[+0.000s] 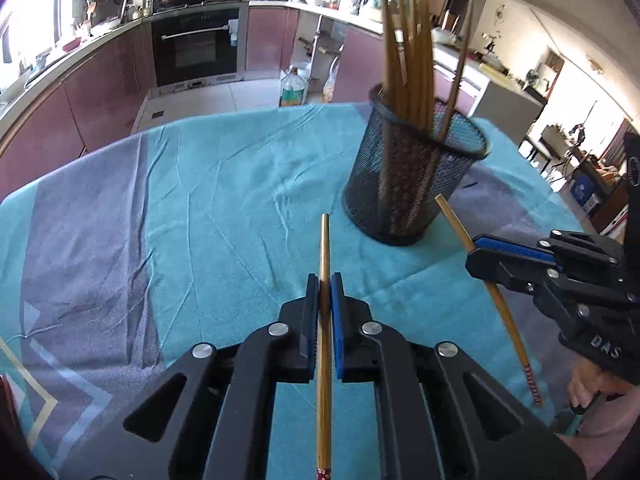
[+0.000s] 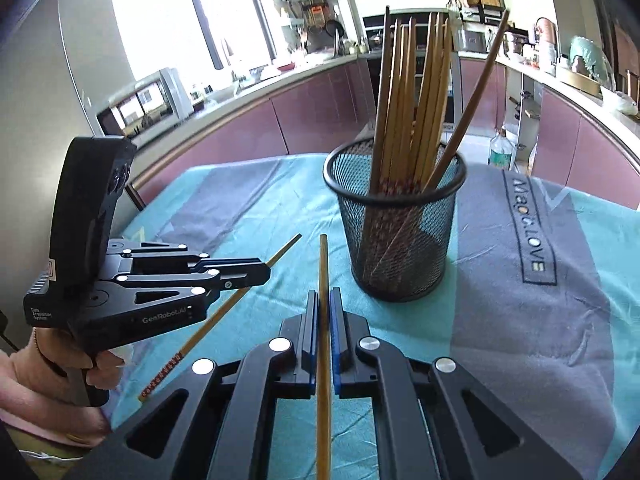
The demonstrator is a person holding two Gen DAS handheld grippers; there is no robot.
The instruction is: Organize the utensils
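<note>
Each tool is pinching one slim bamboo chopstick: the left tool (image 1: 325, 280) holds its chopstick (image 1: 324, 360) and the right tool (image 2: 324, 294) its own (image 2: 323, 360), both shafts running lengthwise toward the black wire-mesh cup (image 2: 396, 236) of chopsticks standing ahead on the teal-clothed worktop (image 1: 224, 184). The right tool looks nearer it.

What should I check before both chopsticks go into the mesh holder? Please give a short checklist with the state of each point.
1. Left claw shut on its chopstick: ok.
2. Right claw shut on its chopstick: ok.
3. Mesh holder upright on the cloth: ok.
4. Room left in the holder beside the chopsticks standing in it: ok.
5. Tips above the holder's rim: not ok, both are lower.
6. Grip firm enough against slipping: cannot tell.
</note>
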